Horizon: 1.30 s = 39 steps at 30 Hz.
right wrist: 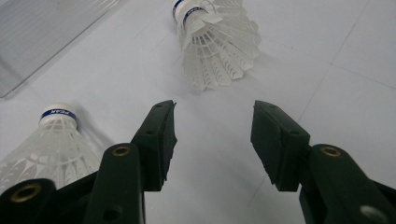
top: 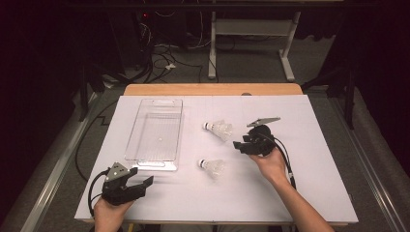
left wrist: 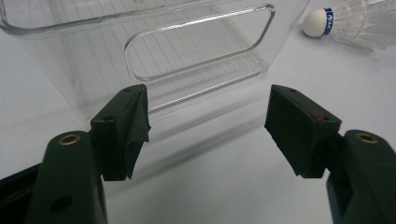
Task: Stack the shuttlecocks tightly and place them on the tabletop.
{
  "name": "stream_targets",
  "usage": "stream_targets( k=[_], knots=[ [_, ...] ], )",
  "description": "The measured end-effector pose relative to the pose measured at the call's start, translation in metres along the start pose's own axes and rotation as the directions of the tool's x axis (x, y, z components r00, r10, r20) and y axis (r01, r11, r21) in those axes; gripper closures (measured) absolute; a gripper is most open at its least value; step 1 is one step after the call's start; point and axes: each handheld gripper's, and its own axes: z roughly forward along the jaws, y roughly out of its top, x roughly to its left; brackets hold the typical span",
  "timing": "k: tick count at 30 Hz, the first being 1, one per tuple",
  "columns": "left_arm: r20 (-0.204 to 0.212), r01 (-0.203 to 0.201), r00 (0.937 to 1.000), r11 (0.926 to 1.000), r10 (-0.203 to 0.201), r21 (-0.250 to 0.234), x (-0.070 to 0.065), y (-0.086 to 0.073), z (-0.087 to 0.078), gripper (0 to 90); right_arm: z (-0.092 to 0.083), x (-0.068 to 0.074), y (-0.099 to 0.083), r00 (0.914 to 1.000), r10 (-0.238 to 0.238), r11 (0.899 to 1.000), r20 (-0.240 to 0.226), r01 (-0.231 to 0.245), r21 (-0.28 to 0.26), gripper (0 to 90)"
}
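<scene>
A white sheet covers the bench (top: pixel 309 193), whose wooden edge shows at the far side, and around it the room is dark, with a grey floor, a tangle of cables and the white legs of another frame farther back. On the sheet a clear plastic bin (top: pixel 155 133) lies left of centre (nothing in it that can be seen), and two white shuttlecocks lie to its right, well apart from each other: the far shuttlecock (top: pixel 219 129) near the middle of the bench and the near shuttlecock (top: pixel 212 167) closer to the person. The left tongs (top: pixel 141 182) rest low at the near left corner, held level in the left hand (top: pixel 109 212) and pointing at the near end of the bin; in the left gripper view the jaws stand wide apart with bare sheet between them. The right tongs (top: pixel 239 145) hover just right of the far shuttlecock, the right hand (top: pixel 270 164) gripping from behind and the forearm running in from the bottom right. Their jaws are partly open and hold nothing; in the right gripper view the far shuttlecock (right wrist: pixel 217 44) lies just ahead of the tips, the near shuttlecock (right wrist: pixel 46 144) beside the left jaw.
</scene>
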Motion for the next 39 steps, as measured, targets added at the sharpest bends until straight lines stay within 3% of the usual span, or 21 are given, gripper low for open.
stream_targets(
  k=[20, 26, 39],
  knots=[
    [-0.002, -0.004, 1.0000, 1.0000, 0.004, 0.001, 0.000, 0.000, 0.000, 31.1, -0.019, 0.013, -0.027, 0.9986, -0.053, 0.997, 0.001, 0.053, -0.055, 47.1],
    [0.000, -0.001, 1.0000, 1.0000, 0.001, 0.003, 0.000, 0.000, 0.000, 31.1, -0.020, 0.019, -0.032, 0.9951, -0.097, 0.994, 0.014, 0.098, -0.052, 45.6],
    [-0.002, 0.001, 1.0000, 1.0000, -0.001, 0.002, 0.000, 0.000, 0.000, 31.1, -0.023, 0.029, -0.040, 0.9943, -0.104, 0.993, -0.022, 0.103, -0.063, 46.5]
  ],
)
